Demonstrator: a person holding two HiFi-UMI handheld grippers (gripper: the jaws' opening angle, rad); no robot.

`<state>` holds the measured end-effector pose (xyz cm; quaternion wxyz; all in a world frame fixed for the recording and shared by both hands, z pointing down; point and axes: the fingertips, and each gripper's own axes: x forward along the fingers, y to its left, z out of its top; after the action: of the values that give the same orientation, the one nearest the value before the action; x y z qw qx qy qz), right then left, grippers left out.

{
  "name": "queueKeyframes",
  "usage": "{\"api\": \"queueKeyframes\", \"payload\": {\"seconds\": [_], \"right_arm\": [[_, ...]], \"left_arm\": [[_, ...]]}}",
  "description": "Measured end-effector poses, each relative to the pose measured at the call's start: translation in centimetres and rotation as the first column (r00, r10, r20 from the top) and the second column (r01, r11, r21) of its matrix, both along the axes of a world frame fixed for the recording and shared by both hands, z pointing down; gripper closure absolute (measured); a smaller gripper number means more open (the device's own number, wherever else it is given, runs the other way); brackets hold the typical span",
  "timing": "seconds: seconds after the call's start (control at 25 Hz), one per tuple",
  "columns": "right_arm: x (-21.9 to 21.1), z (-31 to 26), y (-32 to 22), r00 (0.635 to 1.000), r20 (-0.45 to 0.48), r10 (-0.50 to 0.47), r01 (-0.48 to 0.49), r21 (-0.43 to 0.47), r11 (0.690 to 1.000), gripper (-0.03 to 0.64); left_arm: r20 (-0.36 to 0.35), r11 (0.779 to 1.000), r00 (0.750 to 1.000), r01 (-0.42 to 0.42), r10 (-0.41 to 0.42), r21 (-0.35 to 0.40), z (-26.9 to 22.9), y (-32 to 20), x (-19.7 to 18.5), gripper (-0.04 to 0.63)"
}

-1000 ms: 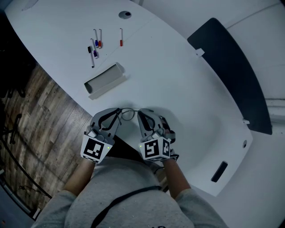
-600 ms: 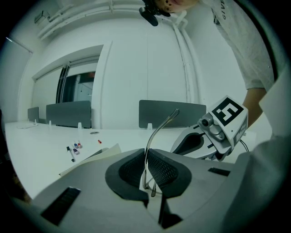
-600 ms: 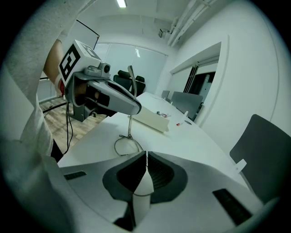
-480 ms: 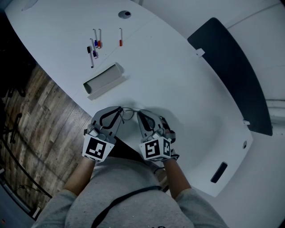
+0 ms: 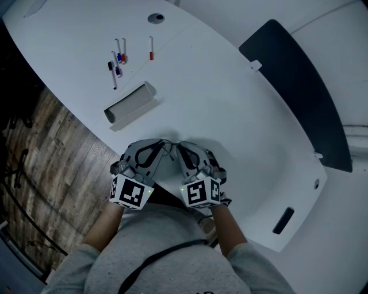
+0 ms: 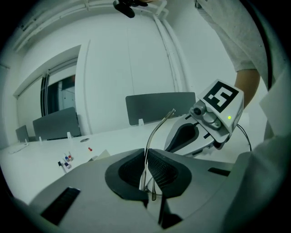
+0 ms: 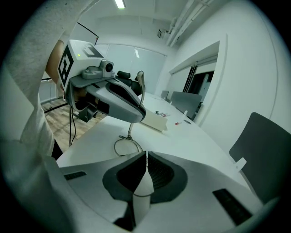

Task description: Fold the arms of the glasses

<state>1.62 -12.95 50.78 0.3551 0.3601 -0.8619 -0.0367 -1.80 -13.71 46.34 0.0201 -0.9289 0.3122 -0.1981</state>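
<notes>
The white table point(image 5: 230, 109) runs as a long band from the upper left of the head view to the lower right. Its near edge cuts diagonally down the left side, with wood floor point(image 5: 46, 149) beyond it. Both grippers sit at that near edge, at lower centre, right in front of the person's torso, so there is little table behind them. Ahead and to the right the tabletop lies wide and bare. A grey tray point(image 5: 129, 103) lies near, above and to the left of the grippers. Farther toward the upper left lie a few markers point(image 5: 117, 62) and a round port point(image 5: 156, 18). A dark panel point(image 5: 296, 92) borders the far edge at the upper right. The glasses point(image 5: 168, 147) hang between the two grippers' tips, close over the table. The left gripper point(image 5: 155, 144) has its jaws pressed together on one thin arm, which rises from the pads in a curve with its tip pointing up. The right gripper point(image 5: 183, 147) has its jaws closed on a clear lens, whose wire rim shows at the bottom of the pads. The frame is slender bare wire. In the right gripper view the other rim shows as a round loop just over the tabletop, below the left gripper.
</notes>
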Motion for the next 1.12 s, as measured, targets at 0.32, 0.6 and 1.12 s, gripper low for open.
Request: {"api": "queueKeyframes", "payload": {"seconds": [0.32,0.6,1.12], "right_arm": [[0.2,0.0,0.0,1.0,0.004,0.002,-0.002,0.001,1.0,0.589],[0.3,0.1,-0.1,1.0,-0.004,0.005,-0.005,0.005,1.0,0.589],[0.3,0.1,-0.1,1.0,-0.005,0.009,-0.009,0.011,1.0,0.589]], "left_arm": [[0.069,0.999,0.997,-0.045,0.045,0.003,0.9,0.3,1.5,0.552],[0.016,0.996,0.996,-0.093,0.093,-0.01,0.5,0.7,1.9,0.541],[-0.042,0.983,0.983,-0.178,0.179,0.036,-1.6,1.4,1.8,0.524]]}}
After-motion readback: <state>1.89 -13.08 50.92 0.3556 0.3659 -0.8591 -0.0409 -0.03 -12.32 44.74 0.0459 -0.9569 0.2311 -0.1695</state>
